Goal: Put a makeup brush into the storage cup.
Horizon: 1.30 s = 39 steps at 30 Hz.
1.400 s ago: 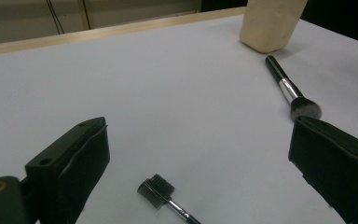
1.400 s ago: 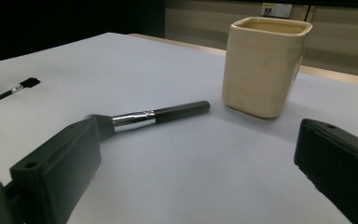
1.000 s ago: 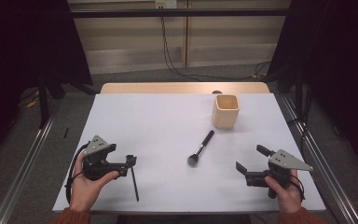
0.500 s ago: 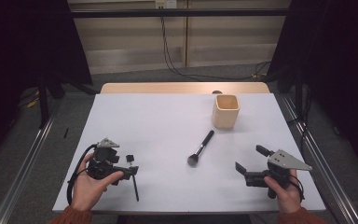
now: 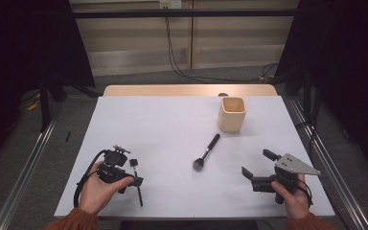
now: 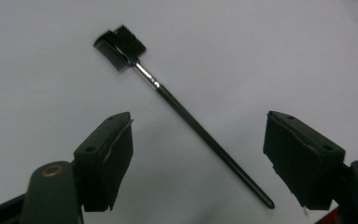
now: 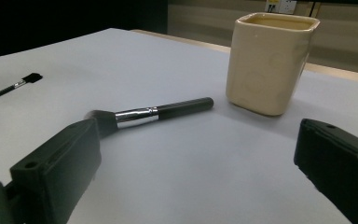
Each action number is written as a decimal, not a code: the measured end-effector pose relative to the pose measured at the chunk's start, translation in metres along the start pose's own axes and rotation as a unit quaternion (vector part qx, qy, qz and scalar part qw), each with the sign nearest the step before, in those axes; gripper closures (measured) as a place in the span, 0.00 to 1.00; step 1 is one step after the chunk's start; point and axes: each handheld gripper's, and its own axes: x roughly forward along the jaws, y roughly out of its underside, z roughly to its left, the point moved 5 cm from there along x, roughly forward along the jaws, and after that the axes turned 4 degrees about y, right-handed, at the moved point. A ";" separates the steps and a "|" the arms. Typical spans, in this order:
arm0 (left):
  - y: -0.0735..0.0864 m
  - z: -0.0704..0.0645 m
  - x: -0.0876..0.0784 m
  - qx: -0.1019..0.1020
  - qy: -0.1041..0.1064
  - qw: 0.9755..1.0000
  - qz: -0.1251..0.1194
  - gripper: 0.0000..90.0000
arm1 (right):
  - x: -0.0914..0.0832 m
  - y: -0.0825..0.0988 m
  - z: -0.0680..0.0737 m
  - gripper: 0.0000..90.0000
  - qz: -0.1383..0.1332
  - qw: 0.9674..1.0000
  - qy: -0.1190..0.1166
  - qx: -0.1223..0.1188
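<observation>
Brow brush [image 6: 182, 112] handle partly gripper-hidden

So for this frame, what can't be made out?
- Cup contents: rim and wall hide the inside in the high view and right gripper view.
- Powder brush head: right gripper's own jaw covers it in the right gripper view.
- Brow brush handle: left gripper overlaps it in the high view.

From where I stood, there was nothing to read: no word, label, brand, number or sign could be made out on anything in the room.
</observation>
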 end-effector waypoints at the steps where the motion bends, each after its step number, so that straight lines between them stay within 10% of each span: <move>1: 0.001 -0.001 0.001 -0.008 0.008 1.000 0.008 0.25 | 0.000 0.000 0.000 0.00 0.000 1.000 -0.001 0.000; 25: 0.005 -0.013 0.025 -0.025 -0.016 0.995 0.094 0.37 | 0.001 0.001 0.002 0.00 0.004 1.000 -0.006 -0.005; 34: 0.004 -0.018 0.030 0.000 -0.044 0.992 0.118 0.36 | 0.001 0.001 0.003 0.00 0.004 1.000 -0.008 -0.005; 39: 0.005 -0.025 0.036 0.038 -0.075 0.986 0.142 0.32 | 0.001 0.000 0.003 0.00 0.003 1.000 -0.010 -0.004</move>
